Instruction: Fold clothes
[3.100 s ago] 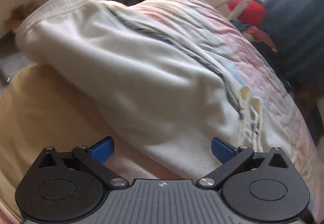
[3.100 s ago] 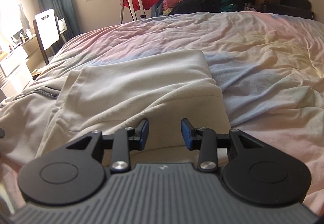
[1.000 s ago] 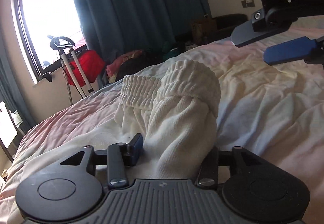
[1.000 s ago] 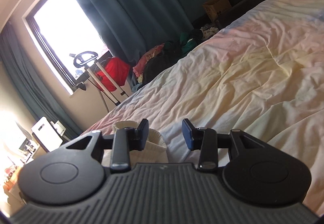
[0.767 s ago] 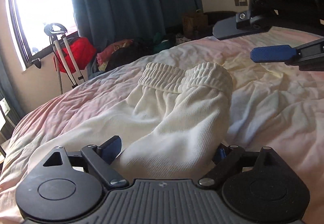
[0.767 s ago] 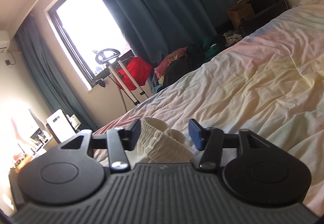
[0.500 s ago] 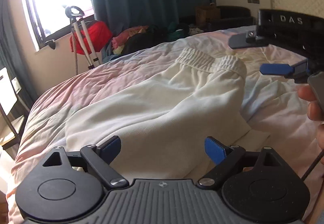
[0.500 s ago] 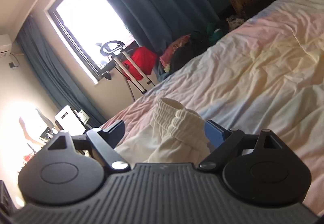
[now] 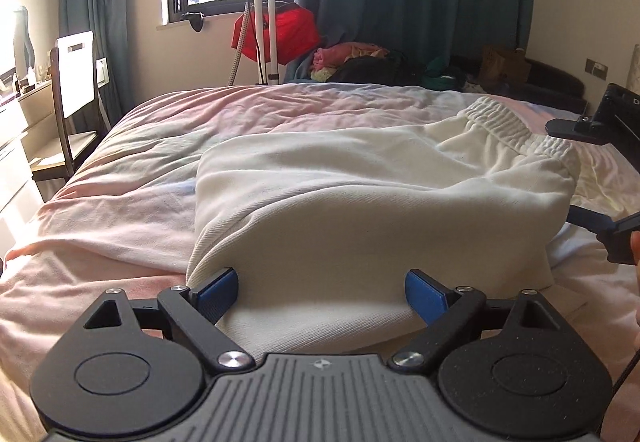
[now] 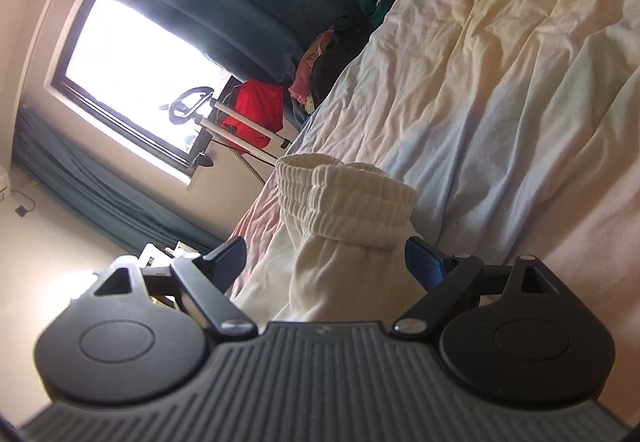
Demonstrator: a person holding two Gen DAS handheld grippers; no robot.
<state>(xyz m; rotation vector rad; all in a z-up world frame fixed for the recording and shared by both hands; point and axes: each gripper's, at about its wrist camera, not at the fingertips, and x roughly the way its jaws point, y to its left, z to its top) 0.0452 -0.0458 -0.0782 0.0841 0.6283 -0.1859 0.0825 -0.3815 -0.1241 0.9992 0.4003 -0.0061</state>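
One pair of white sweatpants [image 9: 360, 186], folded, lies on the pastel bedsheet [image 9: 132, 170]. Two grippers: left gripper [image 9: 322, 290] spread wide over the near fold, gripping nothing; right gripper [image 10: 325, 262] likewise wide, its blue pads either side of the elastic waistband [image 10: 344, 194].

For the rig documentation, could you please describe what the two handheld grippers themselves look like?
Both match: the left gripper and right gripper have a grey ribbed body with a small central logo, flanked by two black round housings with triangular cut-outs. Black linkage arms on silver pivot screws carry blue-padded fingers. In the left view a thin dark cable runs down the right edge.
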